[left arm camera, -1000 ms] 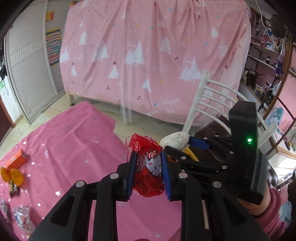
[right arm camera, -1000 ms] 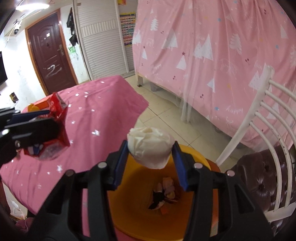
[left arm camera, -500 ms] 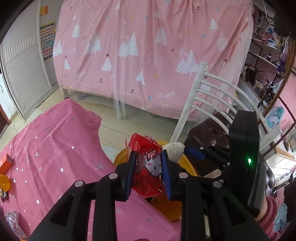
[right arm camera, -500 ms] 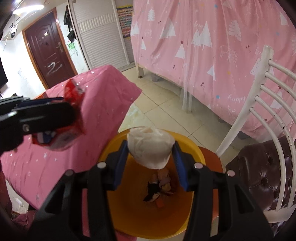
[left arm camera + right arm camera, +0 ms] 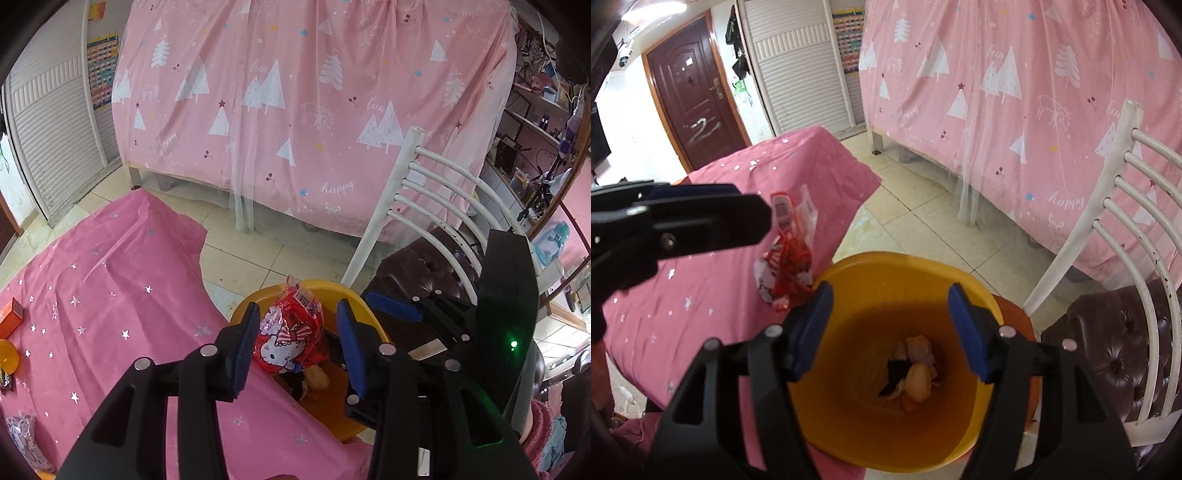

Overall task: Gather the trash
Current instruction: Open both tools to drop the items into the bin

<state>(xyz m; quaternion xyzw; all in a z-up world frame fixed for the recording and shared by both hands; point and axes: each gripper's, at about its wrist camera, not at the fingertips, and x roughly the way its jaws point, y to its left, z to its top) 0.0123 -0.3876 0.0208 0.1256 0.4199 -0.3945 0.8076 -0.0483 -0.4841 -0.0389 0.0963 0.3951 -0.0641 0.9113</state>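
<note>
A yellow trash bin [image 5: 886, 266] stands on the floor beside the pink-clothed table [image 5: 110, 295]. My left gripper [image 5: 299, 343] is open above the bin's rim [image 5: 314, 286]; a red Hello Kitty wrapper [image 5: 290, 339] is loose between its jaws, also seen falling in the right wrist view [image 5: 786, 266]. My right gripper [image 5: 890, 328] is open and empty over the bin. Crumpled paper and scraps [image 5: 916, 373] lie at the bin's bottom.
A white chair [image 5: 1126, 229] with a brown leather seat [image 5: 1115, 354] stands right of the bin. An orange box [image 5: 11, 317], an orange disc [image 5: 8, 360] and a wrapper [image 5: 22, 439] lie on the table's left side. A pink curtain [image 5: 314, 110] hangs behind.
Both grippers opened. The white paper ball left my right gripper and dropped into the bin. The red wrapper came free of my left gripper, which moved over the bin.
</note>
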